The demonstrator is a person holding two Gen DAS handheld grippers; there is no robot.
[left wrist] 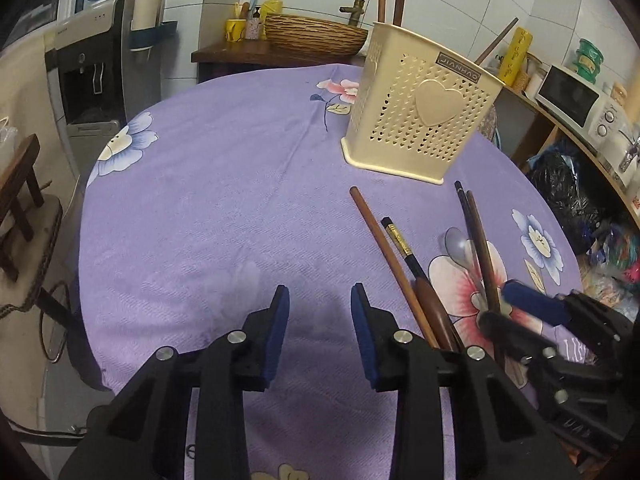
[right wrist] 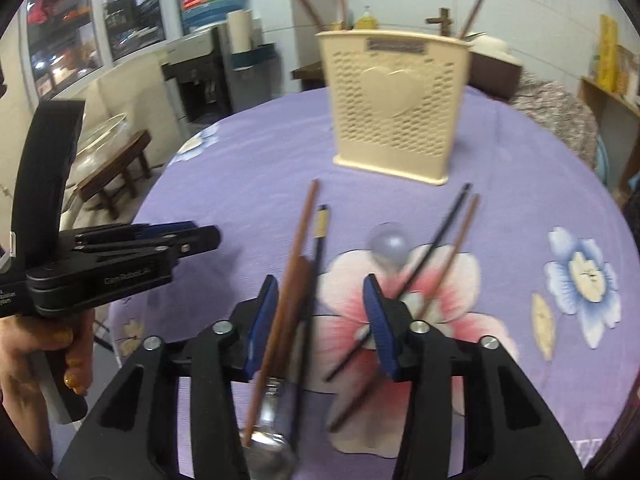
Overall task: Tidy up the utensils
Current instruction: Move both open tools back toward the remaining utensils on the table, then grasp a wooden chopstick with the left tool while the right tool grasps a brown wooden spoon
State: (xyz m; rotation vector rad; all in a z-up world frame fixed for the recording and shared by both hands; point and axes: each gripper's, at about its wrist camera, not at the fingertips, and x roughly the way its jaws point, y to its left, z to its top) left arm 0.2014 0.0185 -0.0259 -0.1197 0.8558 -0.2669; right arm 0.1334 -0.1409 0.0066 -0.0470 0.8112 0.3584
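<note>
Here you are working over a round table (left wrist: 208,184) under a purple flowered cloth. The cream holder (left wrist: 420,116), pierced with small hearts and carrying a raised heart on its front, is standing upright toward the far side, and thin sticks are poking above its rim in the right wrist view.

The utensils are lying loose on the cloth in front of the holder, all well apart from it. A brown chopstick (left wrist: 384,256) and a black chopstick (left wrist: 402,246) with a gold band are lying side by side, with a brown wooden handle (left wrist: 434,312) beside them. To their right, a dark chopstick and a brown one are crossing over a pale spoon (left wrist: 458,246). A metal spoon (right wrist: 268,446) is lying nearest you.

Your left gripper (left wrist: 320,320) is hovering over bare cloth just left of the utensils, its blue pads partly apart with nothing between them. Your right gripper (right wrist: 320,316) is also standing partly apart, straddling the brown chopstick, the wooden handle and the black chopstick; its pads are not pressing on any of them. Your left hand (right wrist: 48,360) is gripping its tool's handle.
</note>
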